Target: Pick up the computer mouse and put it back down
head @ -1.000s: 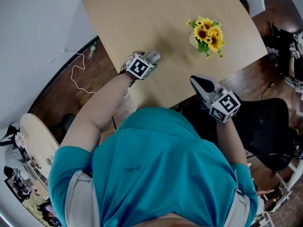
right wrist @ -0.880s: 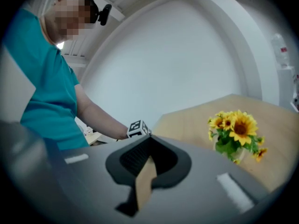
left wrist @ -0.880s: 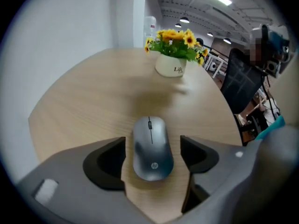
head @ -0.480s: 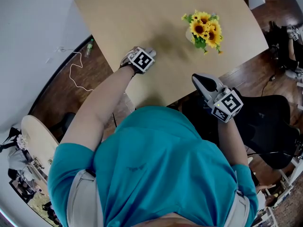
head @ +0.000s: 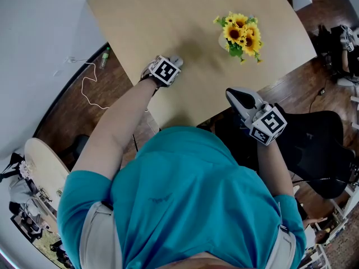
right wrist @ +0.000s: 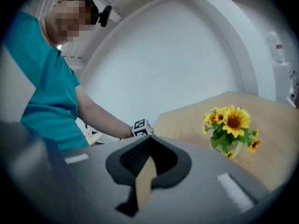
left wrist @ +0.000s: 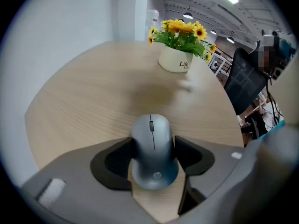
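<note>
We log the grey plastic computer mouse, long axis at 12 o'clock, between the just-closing jaws of the left gripper, pads touching its flanks; right gripper closed, empty.

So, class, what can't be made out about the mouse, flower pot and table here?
- The computer mouse: head view, hidden under the left gripper, whose jaws have just been closing onto it.
- The mouse's underside: left gripper view, it faces the table.
- Print on the flower pot: left gripper view, too small to read in full.
- The table's far side: head view, cut off by the top edge.
</note>
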### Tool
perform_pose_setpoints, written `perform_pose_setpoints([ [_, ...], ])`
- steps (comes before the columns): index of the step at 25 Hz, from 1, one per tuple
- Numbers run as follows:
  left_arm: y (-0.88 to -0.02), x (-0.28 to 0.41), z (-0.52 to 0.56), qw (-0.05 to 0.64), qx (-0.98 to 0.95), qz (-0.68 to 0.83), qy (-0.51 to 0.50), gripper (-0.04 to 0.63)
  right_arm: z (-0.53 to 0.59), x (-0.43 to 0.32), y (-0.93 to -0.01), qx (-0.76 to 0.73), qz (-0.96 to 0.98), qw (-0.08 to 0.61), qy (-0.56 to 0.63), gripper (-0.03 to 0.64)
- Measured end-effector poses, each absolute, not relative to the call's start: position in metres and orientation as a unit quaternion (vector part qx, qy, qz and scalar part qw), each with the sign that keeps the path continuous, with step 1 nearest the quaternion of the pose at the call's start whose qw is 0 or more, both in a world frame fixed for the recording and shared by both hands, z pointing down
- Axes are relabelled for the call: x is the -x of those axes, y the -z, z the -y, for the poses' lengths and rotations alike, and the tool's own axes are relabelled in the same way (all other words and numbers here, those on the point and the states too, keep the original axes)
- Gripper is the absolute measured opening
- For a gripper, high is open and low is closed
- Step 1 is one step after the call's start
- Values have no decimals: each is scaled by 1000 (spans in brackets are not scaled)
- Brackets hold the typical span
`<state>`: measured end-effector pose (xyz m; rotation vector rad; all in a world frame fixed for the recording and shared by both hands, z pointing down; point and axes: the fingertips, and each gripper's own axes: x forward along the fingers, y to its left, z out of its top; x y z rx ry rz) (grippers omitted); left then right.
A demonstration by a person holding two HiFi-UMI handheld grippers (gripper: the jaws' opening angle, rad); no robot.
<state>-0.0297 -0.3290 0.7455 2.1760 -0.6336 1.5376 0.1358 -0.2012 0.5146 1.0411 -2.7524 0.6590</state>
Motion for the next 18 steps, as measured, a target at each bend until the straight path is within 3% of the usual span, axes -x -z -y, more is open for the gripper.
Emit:
perform_pose_setpoints([
  [18,-613,13,316,244,-894,220,-305,299,210,-113,-492,-326,924,63,-188,3],
])
